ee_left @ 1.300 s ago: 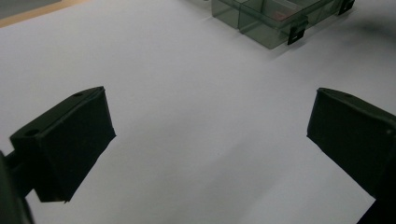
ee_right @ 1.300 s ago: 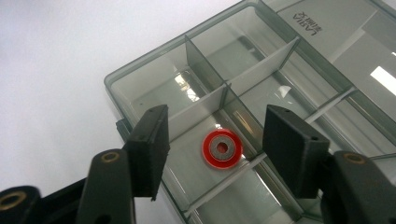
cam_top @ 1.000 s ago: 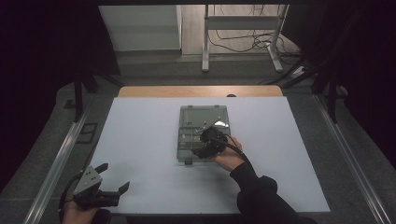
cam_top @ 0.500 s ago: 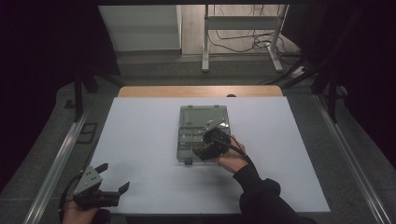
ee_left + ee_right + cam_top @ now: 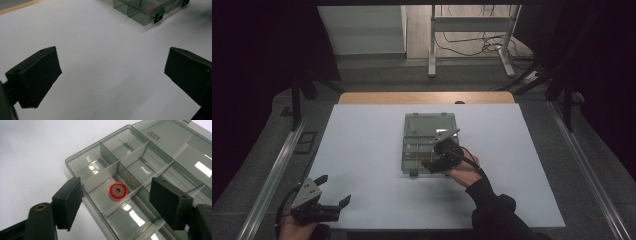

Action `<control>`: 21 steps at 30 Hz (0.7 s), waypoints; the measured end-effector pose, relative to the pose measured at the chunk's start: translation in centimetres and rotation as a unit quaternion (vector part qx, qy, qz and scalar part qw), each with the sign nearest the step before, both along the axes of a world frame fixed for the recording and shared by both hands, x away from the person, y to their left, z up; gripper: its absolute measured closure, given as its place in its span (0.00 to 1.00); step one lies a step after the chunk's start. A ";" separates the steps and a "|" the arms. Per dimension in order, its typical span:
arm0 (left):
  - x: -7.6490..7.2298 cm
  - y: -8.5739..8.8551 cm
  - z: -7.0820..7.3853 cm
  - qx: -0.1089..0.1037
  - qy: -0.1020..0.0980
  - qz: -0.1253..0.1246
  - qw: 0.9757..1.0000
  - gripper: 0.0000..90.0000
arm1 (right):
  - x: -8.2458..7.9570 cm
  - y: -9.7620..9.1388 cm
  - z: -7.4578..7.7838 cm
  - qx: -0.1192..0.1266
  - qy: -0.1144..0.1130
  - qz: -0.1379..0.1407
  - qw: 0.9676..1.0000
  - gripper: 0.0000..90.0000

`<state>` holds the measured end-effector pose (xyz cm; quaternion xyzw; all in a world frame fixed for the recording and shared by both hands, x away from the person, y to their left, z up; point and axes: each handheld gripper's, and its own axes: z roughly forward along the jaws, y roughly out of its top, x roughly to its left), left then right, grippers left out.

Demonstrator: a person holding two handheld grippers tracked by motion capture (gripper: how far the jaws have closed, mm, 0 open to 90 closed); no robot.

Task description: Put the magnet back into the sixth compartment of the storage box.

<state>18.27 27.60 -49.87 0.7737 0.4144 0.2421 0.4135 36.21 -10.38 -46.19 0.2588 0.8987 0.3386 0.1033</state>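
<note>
A clear grey compartment box (image 5: 414, 152) lies at the middle of the white table with its lid (image 5: 430, 124) folded open on the far side. A red ring with a grey centre (image 5: 117, 191) lies flat in one compartment of the box (image 5: 82, 157). My right gripper (image 5: 432, 162) hovers over the box's near right part; its jaws have just been opening. In the right gripper view, the right gripper (image 5: 116, 186) stands open above the ring, with nothing between the pads. My left gripper (image 5: 334, 189) rests open at the table's near left corner, its jaws (image 5: 111, 57) wide over bare table.
The white table top (image 5: 362, 145) has a wooden strip (image 5: 427, 97) along its far edge. Metal rails (image 5: 272, 175) run along both sides. Beyond the table stand a frame's legs (image 5: 432, 50) and loose cables (image 5: 472, 47). The box's near corner (image 5: 147, 10) shows in the left gripper view.
The right gripper has drifted slightly toward the near side of the box. The left gripper has stayed where it was.
</note>
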 end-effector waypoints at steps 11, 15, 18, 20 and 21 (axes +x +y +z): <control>0.0 0.0 0.0 0.000 0.000 0.000 1.000 0.01 | -0.5 -0.8 0.4 -0.006 -0.015 -0.007 1.000 0.14; 0.0 0.0 0.0 -0.001 0.000 0.000 1.000 0.01 | -0.8 -1.1 0.7 -0.006 -0.020 -0.006 1.000 0.12; 0.0 0.0 0.0 -0.001 0.000 0.000 1.000 0.01 | -1.0 -1.3 0.8 -0.004 -0.022 -0.005 1.000 0.11; 0.0 0.0 0.0 -0.002 0.000 0.000 1.000 0.01 | -1.1 -1.4 0.9 -0.003 -0.023 -0.005 1.000 0.10; 0.0 0.0 0.0 -0.002 0.000 0.000 1.000 0.01 | -1.2 -1.4 1.0 -0.002 -0.023 -0.006 1.000 0.09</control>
